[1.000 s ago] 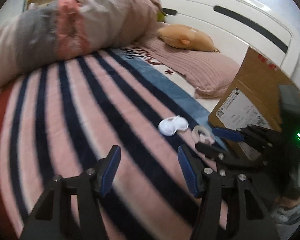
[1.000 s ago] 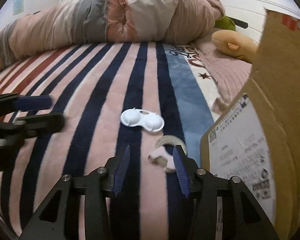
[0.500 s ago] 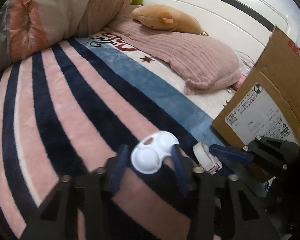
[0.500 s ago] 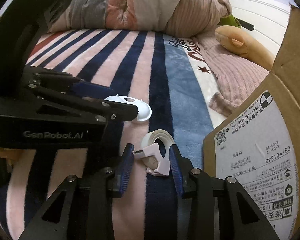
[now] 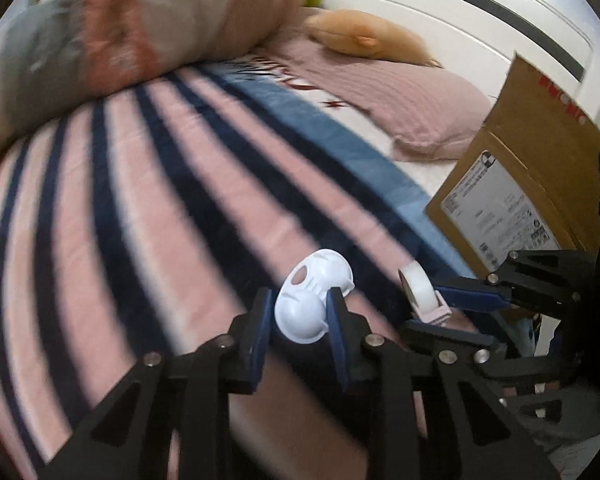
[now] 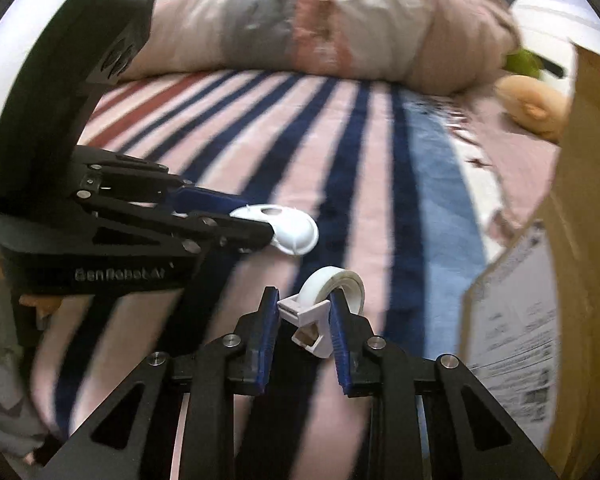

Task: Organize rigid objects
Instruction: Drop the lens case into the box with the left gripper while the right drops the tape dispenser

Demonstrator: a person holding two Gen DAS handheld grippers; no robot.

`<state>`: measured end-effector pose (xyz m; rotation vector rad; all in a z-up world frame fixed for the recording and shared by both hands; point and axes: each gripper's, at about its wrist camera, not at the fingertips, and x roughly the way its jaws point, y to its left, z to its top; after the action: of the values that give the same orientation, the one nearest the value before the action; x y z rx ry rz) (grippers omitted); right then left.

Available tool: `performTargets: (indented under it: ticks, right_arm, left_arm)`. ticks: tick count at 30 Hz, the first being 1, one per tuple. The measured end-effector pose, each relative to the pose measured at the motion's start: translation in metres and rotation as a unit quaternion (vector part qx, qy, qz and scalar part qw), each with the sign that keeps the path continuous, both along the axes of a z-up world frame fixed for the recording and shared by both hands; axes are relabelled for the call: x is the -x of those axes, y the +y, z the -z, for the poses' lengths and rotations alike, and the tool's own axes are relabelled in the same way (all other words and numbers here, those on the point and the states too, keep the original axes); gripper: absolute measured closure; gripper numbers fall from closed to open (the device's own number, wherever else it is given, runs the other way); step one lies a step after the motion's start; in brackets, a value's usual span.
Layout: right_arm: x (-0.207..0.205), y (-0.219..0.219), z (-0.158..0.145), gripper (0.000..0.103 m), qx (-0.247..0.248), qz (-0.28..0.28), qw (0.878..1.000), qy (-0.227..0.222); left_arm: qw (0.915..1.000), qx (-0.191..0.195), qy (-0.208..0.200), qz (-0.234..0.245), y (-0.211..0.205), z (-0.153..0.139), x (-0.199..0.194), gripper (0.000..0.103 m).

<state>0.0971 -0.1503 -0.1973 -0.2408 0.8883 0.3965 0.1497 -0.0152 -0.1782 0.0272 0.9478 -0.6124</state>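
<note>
A white plastic case with two domes sits between the blue pads of my left gripper. Those jaws are closing and the pads press its lower dome. It hangs tilted just above the striped blanket. In the right wrist view the same case sticks out of the left gripper. My right gripper has its jaws closing on a white tape dispenser. Both pads touch the dispenser's pale pink holder. From the left wrist view the tape dispenser shows in the right gripper.
An open cardboard box with a printed label stands on the bed at the right, close to both grippers. A rolled duvet lies along the back. A pink pillow, a plush toy and the white headboard are beyond.
My left gripper moved onto the white case, shut on it and raised it off the blanket. My right gripper narrowed around the tape dispenser, which now stands tilted up between its pads.
</note>
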Motion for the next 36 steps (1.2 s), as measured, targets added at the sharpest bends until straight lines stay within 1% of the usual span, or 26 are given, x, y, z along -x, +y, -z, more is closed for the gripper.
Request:
performTargets:
  ticks: [2, 3, 4, 5, 7, 8, 11, 13, 16, 17, 21, 22, 25, 26, 31, 34, 36]
  right_arm:
    - [0.006, 0.006, -0.001, 0.082, -0.009, -0.022, 1.0, 0.01]
    - [0.01, 0.01, -0.002, 0.082, -0.006, -0.032, 0.999, 0.007]
    - [0.013, 0.013, -0.002, 0.077, 0.001, -0.033, 0.999, 0.002]
    - [0.015, 0.014, -0.002, 0.065, 0.008, -0.029, 1.0, -0.003]
    - [0.018, 0.012, -0.004, 0.052, 0.009, -0.018, 1.0, -0.012]
    - [0.017, 0.01, -0.003, 0.052, 0.001, -0.016, 1.0, -0.008]
    - [0.006, 0.005, 0.002, 0.052, -0.01, -0.011, 1.0, 0.015]
    - [0.0, 0.001, 0.003, 0.052, -0.017, -0.006, 1.0, 0.02]
    - [-0.006, -0.001, 0.003, 0.053, -0.029, -0.006, 0.999, 0.023]
    - [-0.008, 0.0, 0.003, 0.059, -0.031, -0.007, 0.999, 0.022]
    - [-0.007, -0.001, -0.004, 0.06, -0.029, -0.01, 0.999, 0.015]
    - [-0.007, -0.001, -0.006, 0.06, -0.028, -0.011, 0.999, 0.014]
    - [-0.009, 0.0, -0.01, 0.06, -0.026, -0.016, 0.999, 0.012]
    - [-0.009, 0.0, -0.012, 0.06, -0.025, -0.017, 0.999, 0.01]
    - [-0.004, 0.003, -0.026, 0.06, -0.03, -0.022, 0.999, -0.005]
    - [0.005, 0.01, -0.043, 0.06, -0.03, -0.03, 0.999, -0.028]
    - [0.015, 0.013, -0.061, 0.06, -0.037, -0.038, 0.998, -0.045]
  left_arm:
    - [0.9998, 0.011, 0.008, -0.015, 0.017, -0.002, 0.012, 0.078]
    - [0.9996, 0.013, 0.008, -0.022, 0.024, -0.003, 0.017, 0.078]
    - [0.9994, 0.014, 0.009, -0.032, 0.031, -0.003, 0.022, 0.078]
    - [0.9991, 0.014, 0.009, -0.039, 0.033, -0.002, 0.024, 0.078]
    - [0.9986, 0.017, 0.012, -0.049, 0.038, 0.003, 0.027, 0.074]
    - [0.9985, 0.018, 0.014, -0.05, 0.037, 0.006, 0.027, 0.073]
    - [0.9986, 0.013, 0.01, -0.05, 0.033, 0.011, 0.027, 0.064]
    - [0.9987, 0.013, 0.01, -0.048, 0.03, 0.015, 0.026, 0.06]
    - [0.9987, 0.015, 0.01, -0.049, 0.029, 0.019, 0.023, 0.06]
    - [0.9986, 0.015, 0.009, -0.051, 0.028, 0.019, 0.022, 0.06]
    - [0.9982, 0.025, 0.007, -0.054, 0.028, 0.017, 0.021, 0.06]
    - [0.9983, 0.024, 0.005, -0.053, 0.028, 0.017, 0.021, 0.063]
    - [0.9985, 0.018, 0.0, -0.052, 0.028, 0.019, 0.021, 0.064]
    - [0.9986, 0.014, -0.002, -0.051, 0.027, 0.018, 0.022, 0.076]
    - [0.9987, 0.01, -0.009, -0.049, 0.032, 0.009, 0.033, 0.077]
    - [0.9982, 0.009, -0.018, -0.056, 0.039, -0.002, 0.043, 0.077]
    - [0.9977, 0.008, -0.027, -0.062, 0.043, -0.014, 0.052, 0.077]
